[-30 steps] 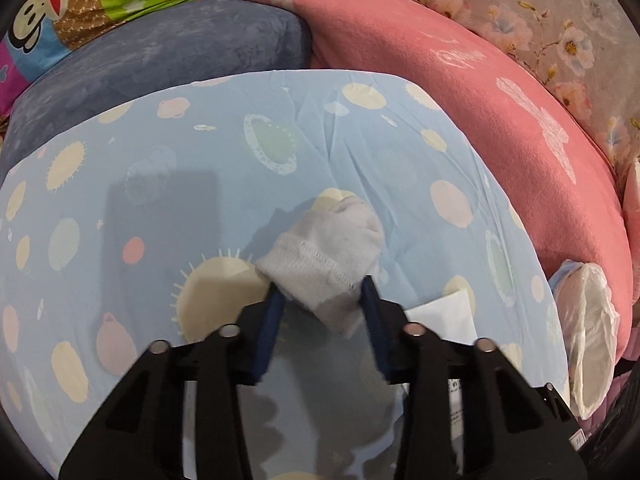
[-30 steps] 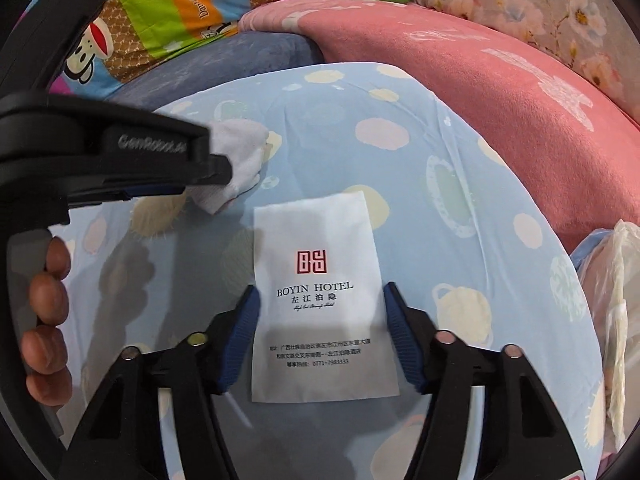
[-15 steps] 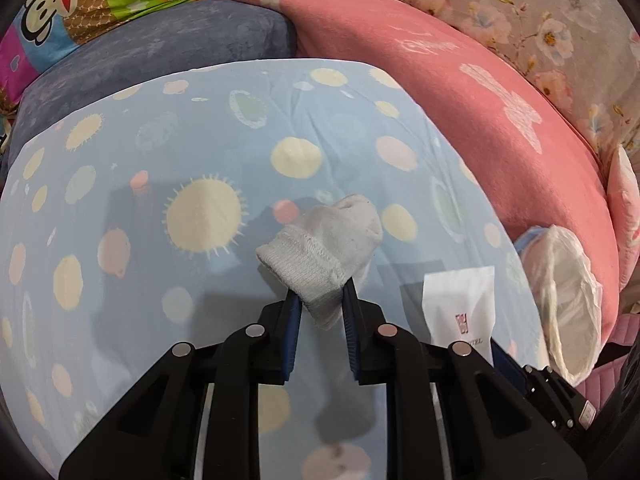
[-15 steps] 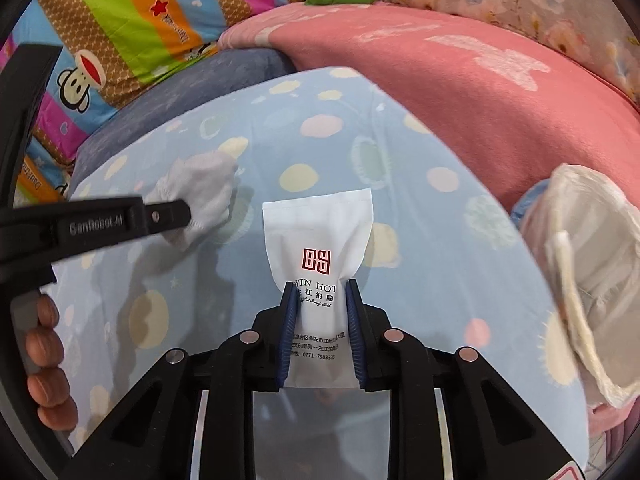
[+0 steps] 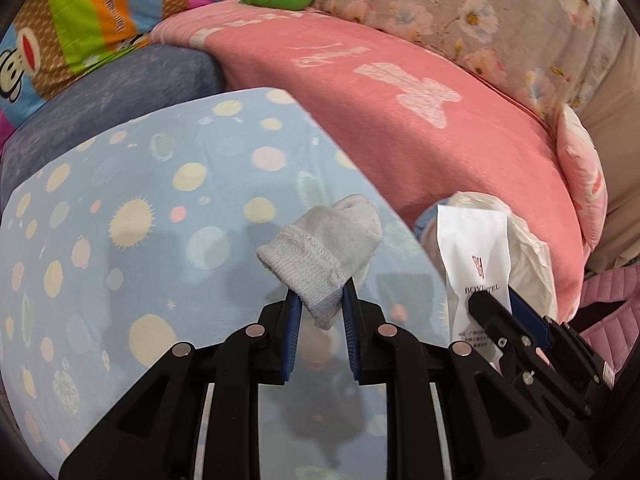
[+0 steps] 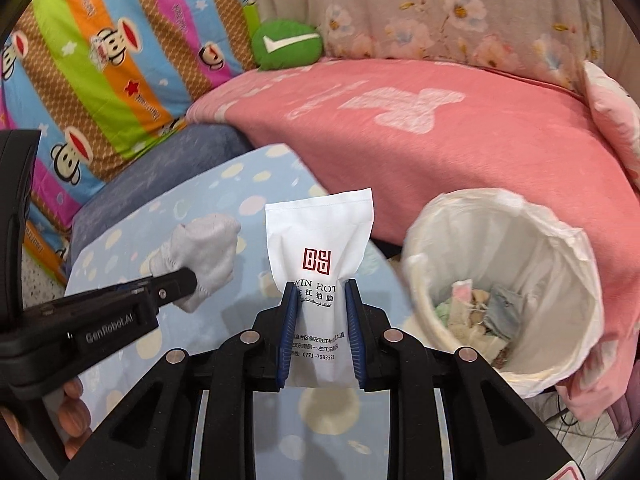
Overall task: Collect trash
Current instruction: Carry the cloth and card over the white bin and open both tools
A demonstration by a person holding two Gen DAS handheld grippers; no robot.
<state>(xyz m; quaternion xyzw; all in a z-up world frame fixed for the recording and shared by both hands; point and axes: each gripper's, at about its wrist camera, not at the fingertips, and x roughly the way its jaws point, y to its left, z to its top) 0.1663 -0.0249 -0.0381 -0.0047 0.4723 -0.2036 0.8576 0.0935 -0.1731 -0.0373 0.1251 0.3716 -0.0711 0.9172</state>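
The left gripper is squeezing a small gray sock between its blue pads. The sock is sticking up and out past the tips, above the blue spotted sheet, and the tongs are sitting narrow around it.

The right gripper is pinching a white hotel bag near its lower half. The bag is standing up tall between the narrow tongs, with a red logo and dark letters on its front.

The left camera is showing the white bag from the side, over on the right, with the right gripper's black finger lying across it. Behind the bag, that view is only showing a bit of crinkly white plastic.

The right camera is showing what that plastic is: a trash bin with a white liner, sitting just to the right of the bag and next to the pink blanket. Paper scraps and other bits are lying at the bottom of it. Only this view is looking down inside the bin.

The right camera is also showing the sock from the side, on the left, gripped by the left gripper, and some of the person's fingers under that tool.

A green cushion with a white tick is resting behind the pink blanket in both views.
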